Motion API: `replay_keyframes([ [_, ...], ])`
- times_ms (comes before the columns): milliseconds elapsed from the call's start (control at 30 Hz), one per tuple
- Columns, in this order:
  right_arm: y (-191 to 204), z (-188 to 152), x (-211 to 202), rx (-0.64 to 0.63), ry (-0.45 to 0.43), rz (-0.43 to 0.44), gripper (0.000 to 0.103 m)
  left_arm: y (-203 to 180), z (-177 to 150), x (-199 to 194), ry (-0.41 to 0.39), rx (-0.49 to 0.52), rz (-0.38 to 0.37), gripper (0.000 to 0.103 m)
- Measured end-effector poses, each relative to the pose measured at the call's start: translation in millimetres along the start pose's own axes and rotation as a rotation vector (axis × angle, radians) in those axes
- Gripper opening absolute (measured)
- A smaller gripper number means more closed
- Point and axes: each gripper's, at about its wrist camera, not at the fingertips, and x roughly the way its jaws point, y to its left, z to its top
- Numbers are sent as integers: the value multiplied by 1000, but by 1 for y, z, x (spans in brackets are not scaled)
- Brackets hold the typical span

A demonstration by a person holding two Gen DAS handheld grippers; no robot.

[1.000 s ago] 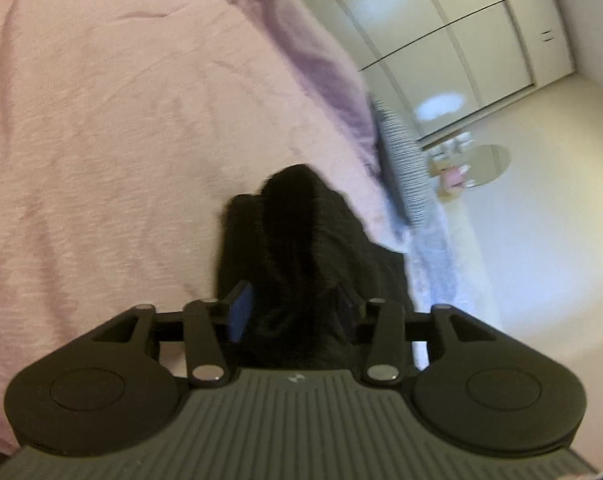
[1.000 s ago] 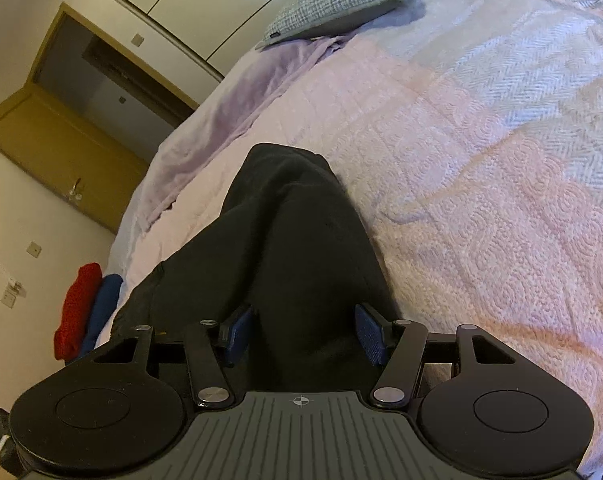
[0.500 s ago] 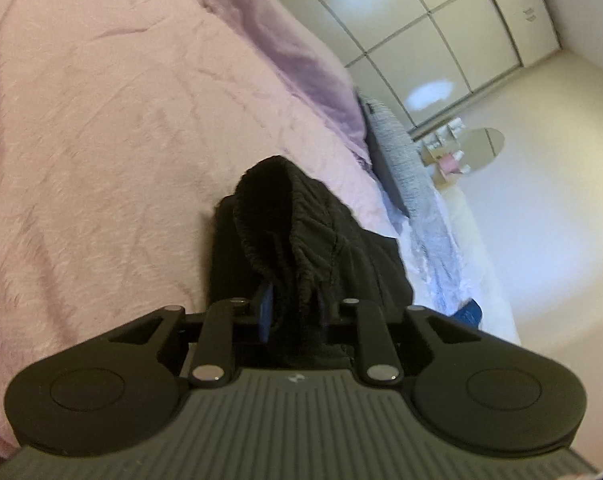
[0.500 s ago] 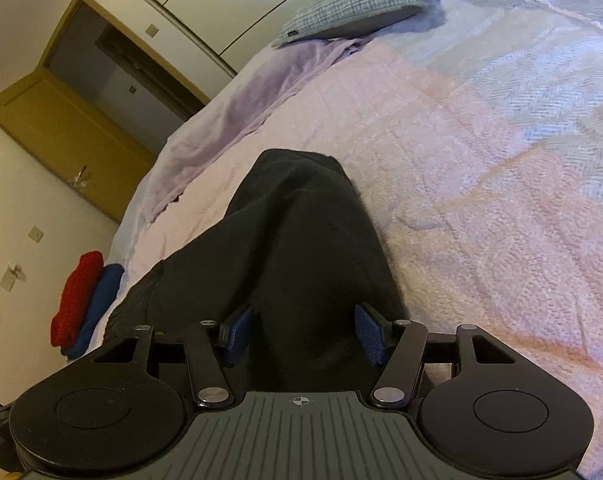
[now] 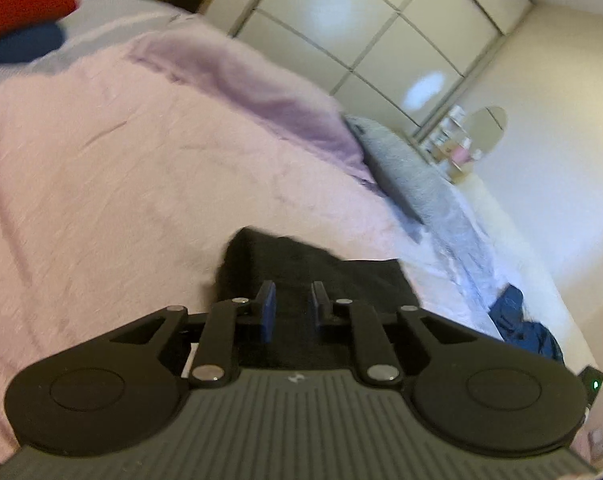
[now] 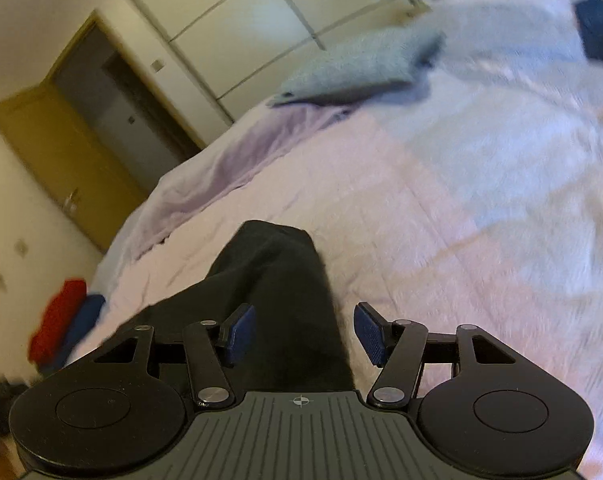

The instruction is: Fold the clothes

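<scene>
Both tools over the black garment on the bed; frames blurred.

From my left wrist view, far left: a red folded cloth (image 5: 25,0) stacked on a blue one (image 5: 19,46) at the bed's edge. The pink quilted bedspread (image 5: 121,184) fills the middle. My left tool (image 5: 291,304) has its jaws narrowed onto a fold of the black fabric garment (image 5: 301,260); it appears gripped. Right of it, a grey checked pillow (image 5: 405,168) and a dark blue garment (image 5: 521,320). From my right wrist view, the black garment (image 6: 277,280) runs between the pads of my right tool (image 6: 303,334), jaws spread wide, neither pad pressing the cloth.
</scene>
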Motion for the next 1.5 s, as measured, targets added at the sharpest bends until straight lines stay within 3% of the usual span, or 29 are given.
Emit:
replay_keyframes([
  [33,3,1,0,-24,-4,-2,59,-9,2,4,4,29,0,13],
  [100,9,3,0,-71,-13,-5,42,-24,4,16,15,81,9,13],
  [267,23,8,3,-187,-32,-15,38,-30,3,55,47,154,79,9],
  [367,26,6,30,-253,-23,-44,37,-20,-3,82,67,192,158,7],
  [500,17,-5,81,-321,94,-91,37,4,-17,107,69,222,230,3],
  [633,18,-2,80,-344,115,-80,37,8,-15,103,65,218,220,3],
  [733,13,21,55,-297,61,-18,37,-4,1,87,48,202,173,2],
  [833,10,44,51,-326,6,-19,37,-15,18,79,9,212,123,2],
  [933,1,59,70,-323,17,-39,37,-16,20,92,39,215,111,2],
  [1000,-3,62,90,-335,36,-38,36,-9,12,107,61,235,153,2],
  [1133,-16,60,140,-315,132,-92,36,11,-4,124,54,216,177,3],
  [1233,-28,70,123,-222,117,-47,37,7,-1,112,32,215,162,3],
  [1333,-31,73,72,-190,47,-41,37,-5,2,91,-1,233,151,3],
  [1433,-28,52,7,-188,-26,-26,37,-16,-2,54,-45,243,118,3],
  [1500,-19,24,-28,-182,-26,2,37,-19,-12,33,-48,234,82,3],
])
